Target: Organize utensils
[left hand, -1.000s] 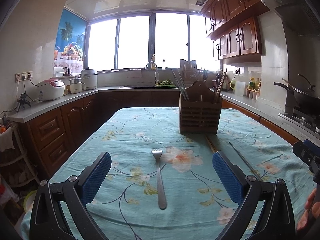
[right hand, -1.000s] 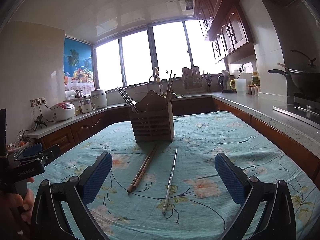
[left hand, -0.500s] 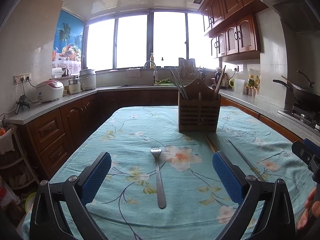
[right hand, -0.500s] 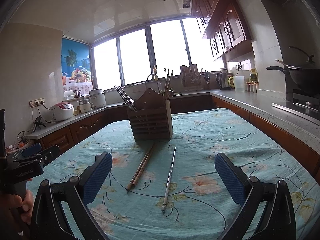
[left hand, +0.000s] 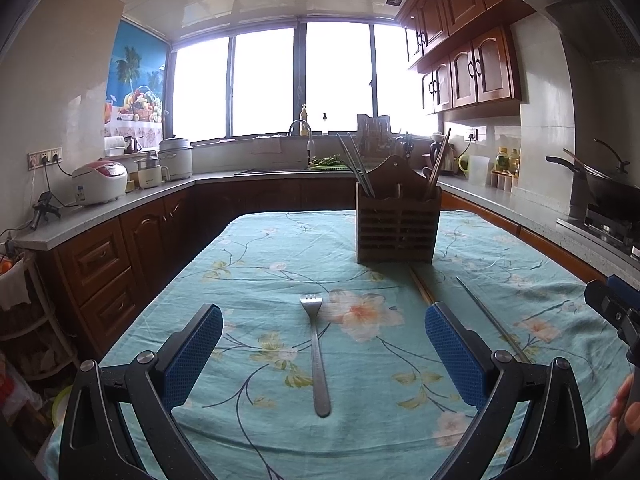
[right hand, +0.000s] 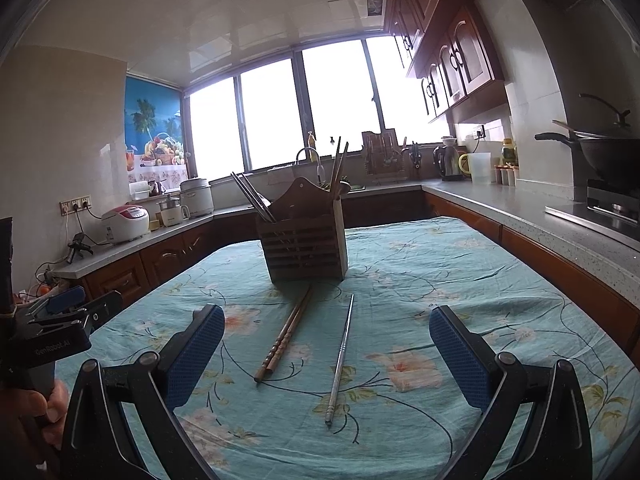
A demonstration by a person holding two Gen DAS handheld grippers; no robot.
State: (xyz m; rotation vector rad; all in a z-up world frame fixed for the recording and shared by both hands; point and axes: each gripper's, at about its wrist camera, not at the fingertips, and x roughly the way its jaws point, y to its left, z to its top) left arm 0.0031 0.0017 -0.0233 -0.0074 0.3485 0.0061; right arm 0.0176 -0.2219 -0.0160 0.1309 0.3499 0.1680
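A metal fork (left hand: pixel 317 352) lies flat on the floral tablecloth, tines away from me, centred between the fingers of my open left gripper (left hand: pixel 323 354). A wooden utensil holder (left hand: pixel 396 224) stands farther back with chopsticks in it. In the right wrist view the holder (right hand: pixel 306 250) is ahead, a pair of wooden chopsticks (right hand: pixel 286 336) lies before it and a metal chopstick (right hand: pixel 341 356) lies to their right. My right gripper (right hand: pixel 326 356) hovers open over them, holding nothing.
The table (left hand: pixel 260 264) carries a teal floral cloth. Wooden counters ring the room, with rice cookers (left hand: pixel 100 182) at left, a sink by the window and a wok (right hand: pixel 608 154) on the stove at right. A hand holding the other gripper shows at each view's edge.
Both views have tilted slightly, so the table and holder sit a little lower in the frame. The utensils lie where they were and both grippers stay open.
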